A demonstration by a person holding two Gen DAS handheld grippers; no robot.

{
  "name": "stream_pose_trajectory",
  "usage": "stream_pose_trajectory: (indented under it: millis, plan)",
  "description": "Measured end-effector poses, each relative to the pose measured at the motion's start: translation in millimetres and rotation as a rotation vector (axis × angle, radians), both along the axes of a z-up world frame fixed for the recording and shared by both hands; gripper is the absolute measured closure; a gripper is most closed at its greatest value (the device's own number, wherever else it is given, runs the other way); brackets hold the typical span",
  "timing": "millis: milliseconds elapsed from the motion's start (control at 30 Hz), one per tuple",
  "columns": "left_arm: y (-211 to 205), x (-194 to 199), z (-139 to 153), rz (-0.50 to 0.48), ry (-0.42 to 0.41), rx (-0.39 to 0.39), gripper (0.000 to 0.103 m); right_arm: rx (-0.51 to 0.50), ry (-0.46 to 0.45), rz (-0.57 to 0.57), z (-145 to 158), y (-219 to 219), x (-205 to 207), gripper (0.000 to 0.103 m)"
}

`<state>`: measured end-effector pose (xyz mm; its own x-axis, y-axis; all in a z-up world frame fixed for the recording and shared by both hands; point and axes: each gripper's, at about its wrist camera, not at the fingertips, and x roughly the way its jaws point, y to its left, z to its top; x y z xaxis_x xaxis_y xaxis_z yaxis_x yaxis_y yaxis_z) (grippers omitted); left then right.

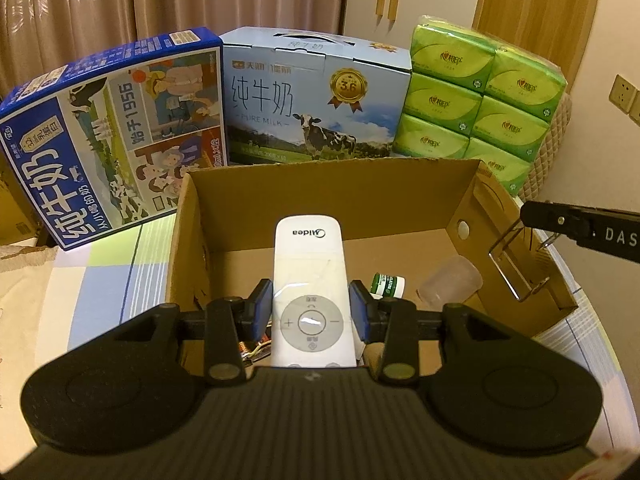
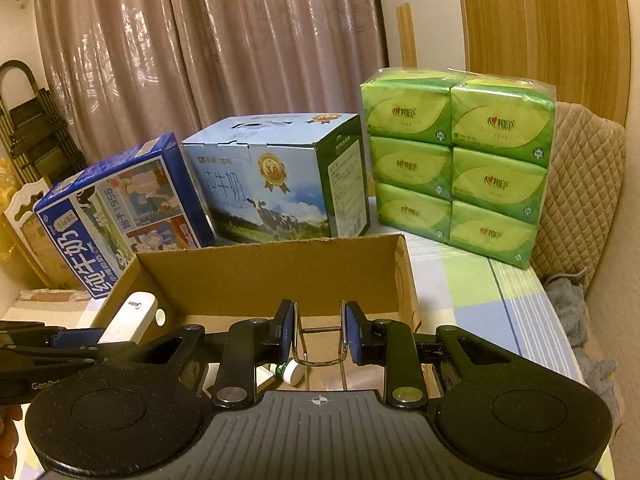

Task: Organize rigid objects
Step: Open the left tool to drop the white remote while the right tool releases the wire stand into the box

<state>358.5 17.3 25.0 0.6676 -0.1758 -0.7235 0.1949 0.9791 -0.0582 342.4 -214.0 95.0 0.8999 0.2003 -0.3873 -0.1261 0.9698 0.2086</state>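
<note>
A white Midea remote [image 1: 308, 264] sits between the blue pads of my left gripper [image 1: 310, 298], which is shut on it above the open cardboard box [image 1: 332, 196]. In the box lie a small green-and-white bottle [image 1: 387, 283] and a clear plastic cup [image 1: 450, 280] on its side. My right gripper [image 2: 318, 320] is shut on a chrome wire frame [image 2: 320, 346] over the box's right half [image 2: 260, 280]. From the right wrist view the remote [image 2: 130, 318] and left gripper [image 2: 80, 338] show at the left. The wire frame [image 1: 516, 264] hangs by the box's right wall.
Behind the box stand a dark blue milk carton case [image 1: 108, 136], a light blue milk case [image 1: 316, 100] and a green tissue multipack [image 2: 460, 160]. A checked sheet [image 2: 480, 304] covers the surface. Curtains hang behind; a quilted cushion [image 2: 580, 192] and grey cloth [image 2: 568, 296] lie at right.
</note>
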Motion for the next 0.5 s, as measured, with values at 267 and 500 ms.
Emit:
stream_pose_trajectory:
  millis: [267, 500]
  plan:
    - [5.1, -2.3, 4.3, 0.032, -0.03, 0.019, 0.046, -0.001, 0.0, 0.0, -0.2, 0.5, -0.1, 0.079]
    - [8.2, -5.8, 2.7, 0.038, -0.018, 0.03, 0.045, -0.001, 0.003, 0.001, -1.6, 1.2, -1.9, 0.079]
